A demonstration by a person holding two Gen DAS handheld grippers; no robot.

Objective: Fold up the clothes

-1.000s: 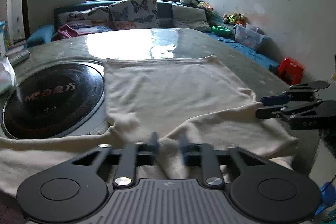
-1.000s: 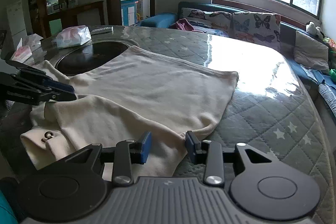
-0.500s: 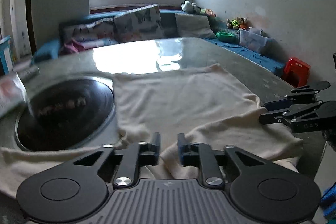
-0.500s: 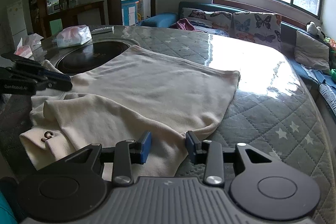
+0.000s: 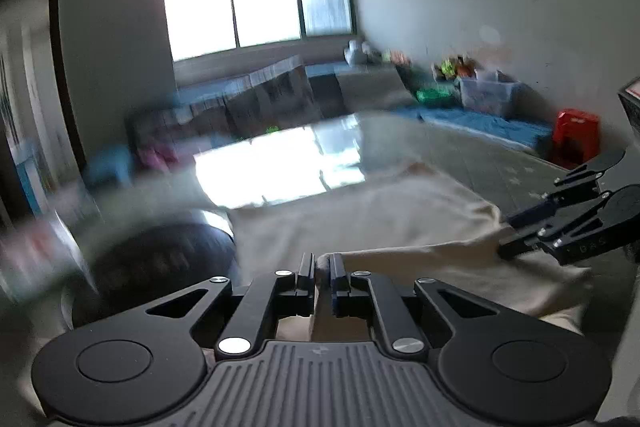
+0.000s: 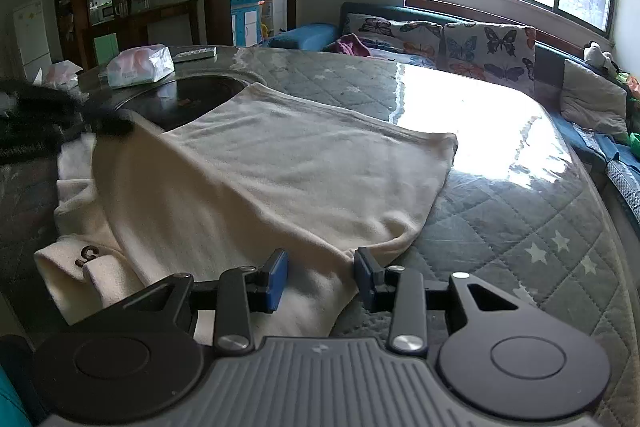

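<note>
Now left tool (image 5: 322, 269) pinching cream garment (image 6: 280, 167) edge, right tool (image 6: 321, 277) spread open

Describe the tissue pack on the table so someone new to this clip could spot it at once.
Start at the big quilted table and its round black inset plate at the far left. Just beyond that plate lies the tissue pack: a soft white plastic packet with pink inside, bulkier than the flat remote beside it.

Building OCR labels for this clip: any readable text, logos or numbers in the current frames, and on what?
None can be read for certain.
Right tongs: faint embossed marking on the body, too small to read.
Cooktop: small reddish marking, blurred.
Cream garment: small dark hook-shaped mark near one end, not clearly a letter.
Tissue pack: no readable print.
</note>
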